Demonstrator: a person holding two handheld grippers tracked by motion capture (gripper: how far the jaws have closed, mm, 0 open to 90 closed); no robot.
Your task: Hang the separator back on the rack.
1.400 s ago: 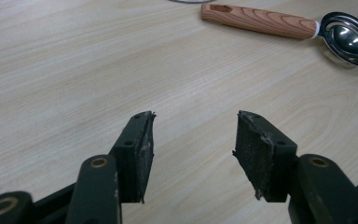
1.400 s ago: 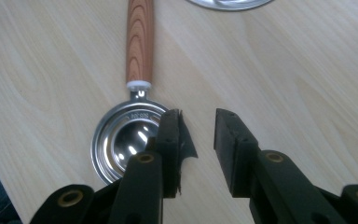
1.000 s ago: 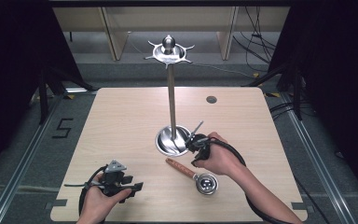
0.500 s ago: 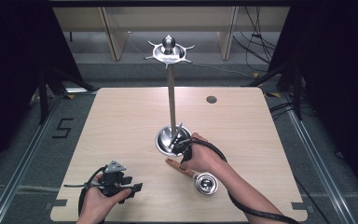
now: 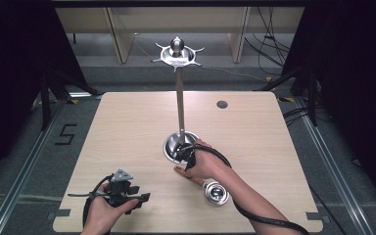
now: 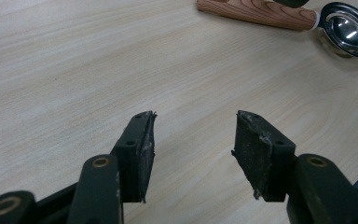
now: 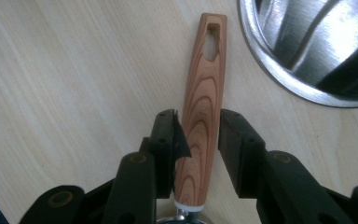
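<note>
The right gripper view showed the wooden handle (image 7: 204,107) of a small steel ladle lying flat on the table (image 7: 65,70), close beside the round steel base (image 7: 307,51) of the hanging stand. The right gripper (image 7: 196,135) straddled this handle, one jaw on each side. Its jaws had just been opening; the left pad seemed to touch the wood, while a narrow gap remained at the other side, so the grip was not made. In the high view the ladle bowl (image 5: 216,192) lay on the near side of the stand base (image 5: 172,147), and the hooks at the stand's top (image 5: 177,53) were empty. I judge that the approach was done; closing, lifting and probably hanging were left. The left gripper (image 6: 193,140) rested with jaws apart, holding nothing, left of the ladle.
</note>
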